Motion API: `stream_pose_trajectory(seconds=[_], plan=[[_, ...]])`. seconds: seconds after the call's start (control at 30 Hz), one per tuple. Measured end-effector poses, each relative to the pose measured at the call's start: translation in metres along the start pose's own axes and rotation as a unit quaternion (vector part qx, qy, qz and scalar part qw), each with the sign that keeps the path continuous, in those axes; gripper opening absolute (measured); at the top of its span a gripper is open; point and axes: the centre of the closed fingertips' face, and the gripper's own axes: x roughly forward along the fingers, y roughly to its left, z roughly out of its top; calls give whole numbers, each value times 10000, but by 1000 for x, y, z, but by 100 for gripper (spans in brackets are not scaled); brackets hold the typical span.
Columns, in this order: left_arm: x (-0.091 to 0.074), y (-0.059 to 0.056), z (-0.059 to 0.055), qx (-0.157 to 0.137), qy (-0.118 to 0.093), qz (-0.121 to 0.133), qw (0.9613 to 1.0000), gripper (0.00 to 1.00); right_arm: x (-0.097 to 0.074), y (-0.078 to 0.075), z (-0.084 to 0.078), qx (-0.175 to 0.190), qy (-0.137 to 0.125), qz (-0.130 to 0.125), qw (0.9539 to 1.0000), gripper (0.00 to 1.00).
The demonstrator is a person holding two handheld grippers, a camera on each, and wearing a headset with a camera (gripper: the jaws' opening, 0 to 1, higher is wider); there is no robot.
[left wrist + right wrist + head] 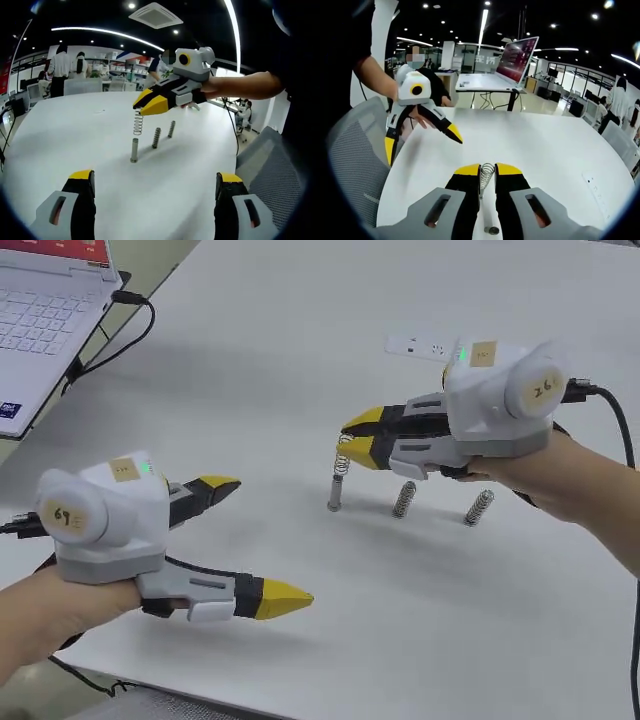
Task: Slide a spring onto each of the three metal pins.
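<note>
1. Spring [342, 458] pinched in right claw [352, 438], just above bare left pin [335, 496]; two pins [404, 500] to its right already carry springs.
2. Left claw [270, 538] wide, empty, near-left over tabletop [300, 340].
3. Last spring; next, lower it straight, release.

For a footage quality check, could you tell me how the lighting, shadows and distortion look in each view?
Head view: even light, soft shadow beneath the left gripper on the white table. Left gripper view: fisheye bows the ceiling light strip. Right gripper view: the spring looks sharp, the background dimmer.
</note>
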Motion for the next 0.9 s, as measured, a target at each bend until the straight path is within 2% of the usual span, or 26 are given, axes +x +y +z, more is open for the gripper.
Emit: stream_pose_trajectory(seconds=[0.63, 0.9], plan=[[1, -3, -3, -72, 31, -66, 9999, 98, 4, 0, -8, 21, 154, 1, 9999, 8], [0, -3, -3, -87, -22, -67, 9999, 98, 7, -1, -11, 45, 173, -24, 9998, 8]])
